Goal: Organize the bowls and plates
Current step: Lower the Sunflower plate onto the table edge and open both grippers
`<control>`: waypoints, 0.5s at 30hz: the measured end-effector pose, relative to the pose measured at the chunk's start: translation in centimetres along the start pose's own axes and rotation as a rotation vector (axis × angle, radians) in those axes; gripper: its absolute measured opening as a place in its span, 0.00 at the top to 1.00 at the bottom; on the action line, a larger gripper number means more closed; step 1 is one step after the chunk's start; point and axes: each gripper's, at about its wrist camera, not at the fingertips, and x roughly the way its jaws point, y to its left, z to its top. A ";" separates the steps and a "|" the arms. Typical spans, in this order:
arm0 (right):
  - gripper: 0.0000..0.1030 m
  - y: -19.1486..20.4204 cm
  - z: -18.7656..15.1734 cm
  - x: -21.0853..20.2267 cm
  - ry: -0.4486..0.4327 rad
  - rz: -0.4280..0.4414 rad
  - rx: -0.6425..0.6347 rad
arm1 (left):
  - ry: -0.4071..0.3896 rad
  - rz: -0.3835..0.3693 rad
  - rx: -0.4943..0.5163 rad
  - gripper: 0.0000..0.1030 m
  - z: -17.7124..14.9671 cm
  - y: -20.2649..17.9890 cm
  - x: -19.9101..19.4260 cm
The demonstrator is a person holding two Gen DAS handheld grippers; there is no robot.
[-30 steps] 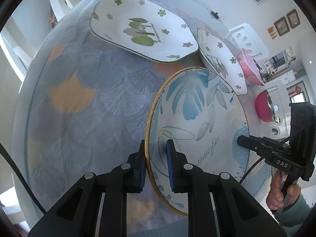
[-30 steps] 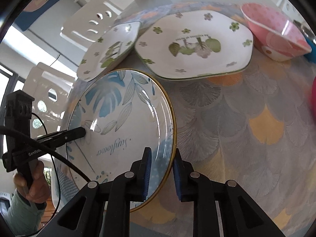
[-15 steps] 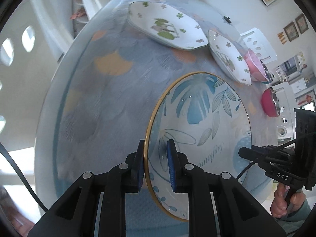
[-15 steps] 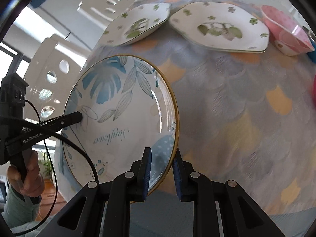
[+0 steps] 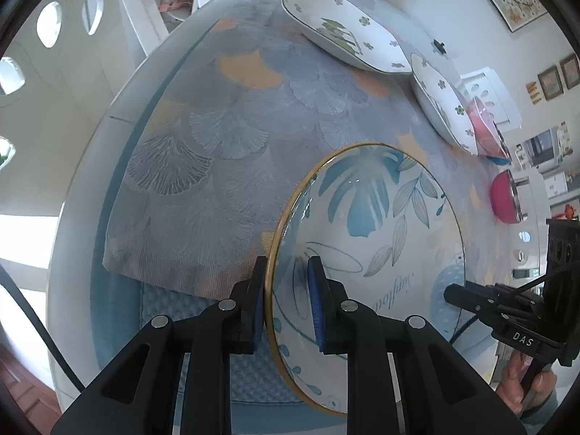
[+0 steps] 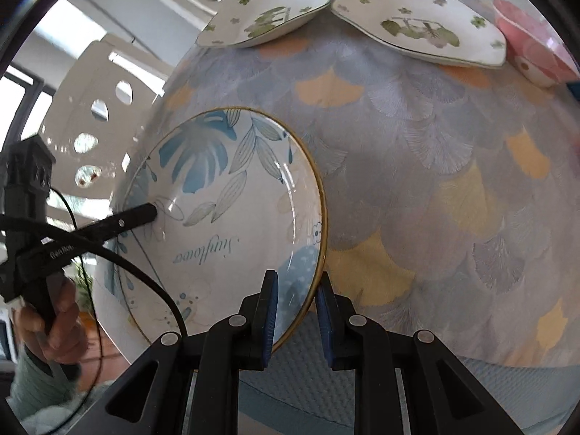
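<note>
Grippers, left point(image 5: 286, 301) and right point(image 6: 295, 317), each pinch opposite rims of the blue-leaf plate point(image 6: 224, 214). Keep it level and both grips firm while carrying it toward the clover plates point(image 6: 420, 25).

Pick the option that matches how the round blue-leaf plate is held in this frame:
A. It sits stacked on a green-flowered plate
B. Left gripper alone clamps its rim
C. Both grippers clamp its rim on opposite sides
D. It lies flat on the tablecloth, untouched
C: the left gripper and the right gripper each straddle the gold rim of the blue-leaf plate, one on each side.
</note>
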 end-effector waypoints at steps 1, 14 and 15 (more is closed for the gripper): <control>0.81 -0.3 0.0 -0.1 -0.003 0.007 0.008 | -0.005 0.008 -0.002 0.83 -0.1 -0.1 -0.1; 0.80 -2.5 -3.3 -6.1 -0.136 -0.052 0.017 | -0.190 0.092 -0.010 0.83 -0.5 -1.3 -7.0; 0.78 -2.5 -3.5 -7.3 -0.158 -0.065 -0.001 | -0.212 0.095 -0.003 0.83 -0.5 -2.1 -7.8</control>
